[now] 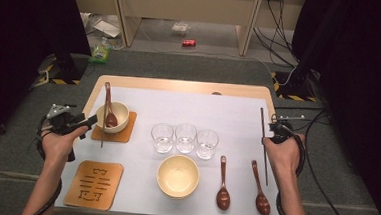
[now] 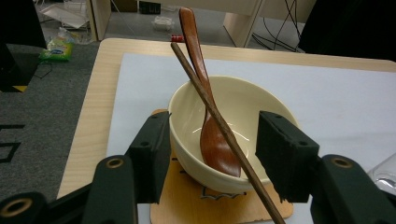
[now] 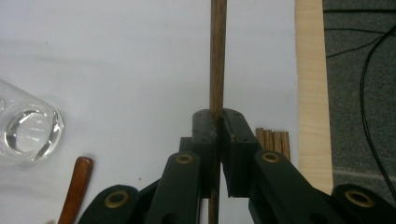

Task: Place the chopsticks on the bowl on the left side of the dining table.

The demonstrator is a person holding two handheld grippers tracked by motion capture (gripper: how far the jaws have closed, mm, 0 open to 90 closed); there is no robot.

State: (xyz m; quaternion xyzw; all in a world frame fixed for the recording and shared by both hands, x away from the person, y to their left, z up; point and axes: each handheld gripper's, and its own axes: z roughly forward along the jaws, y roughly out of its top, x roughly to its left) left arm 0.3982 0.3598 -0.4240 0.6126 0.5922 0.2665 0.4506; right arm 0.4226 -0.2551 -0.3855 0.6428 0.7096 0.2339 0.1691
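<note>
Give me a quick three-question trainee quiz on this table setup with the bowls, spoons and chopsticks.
1. How many clear drinking glasses stand in the row?
2. True or false: the right tongs are shut on a dark wooden chopstick.
3. What rests in the cream bowl on the wooden coaster, between the left tongs' open jaws?
A) a brown wooden spoon with a chopstick across the rim
B) a glass
C) nothing

Key: 1. three; 2. true; 3. A

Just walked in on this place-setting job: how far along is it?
Done: one cream bowl sits on its wooden coaster, with a brown wooden spoon and one dark chopstick. In hand: the right claw grips another chopstick. Left: the second bowl, the empty coaster, two spoons.
</note>
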